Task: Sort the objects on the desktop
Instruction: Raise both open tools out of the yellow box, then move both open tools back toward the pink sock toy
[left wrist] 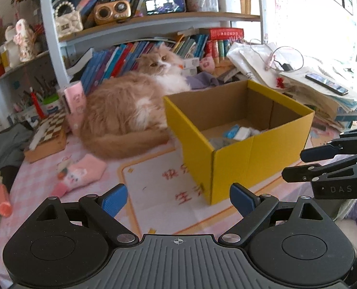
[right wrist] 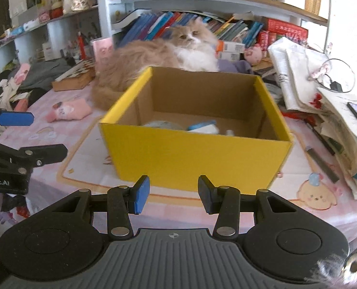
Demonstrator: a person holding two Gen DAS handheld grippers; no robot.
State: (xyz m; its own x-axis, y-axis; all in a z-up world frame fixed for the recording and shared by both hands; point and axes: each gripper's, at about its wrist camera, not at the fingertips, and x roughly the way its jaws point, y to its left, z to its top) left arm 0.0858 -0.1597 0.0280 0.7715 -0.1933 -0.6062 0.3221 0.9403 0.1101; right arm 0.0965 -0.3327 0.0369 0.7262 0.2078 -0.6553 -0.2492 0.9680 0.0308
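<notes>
Both your hand-held grippers are empty, left hand-held gripper [left wrist: 178,201] spread wide, right hand-held gripper [right wrist: 174,193] half-spread; reaching for the pink sock [left wrist: 82,172] may startle the cat [left wrist: 130,106]; it could bolt into the yellow box [left wrist: 241,154].

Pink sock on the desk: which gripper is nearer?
Left. The left gripper is open just right of the pink sock; the right gripper faces the yellow box, farther right.

One yellow box [right wrist: 195,159] — one cat [left wrist: 128,106] — one pink sock [left wrist: 82,173], two tools.
</notes>
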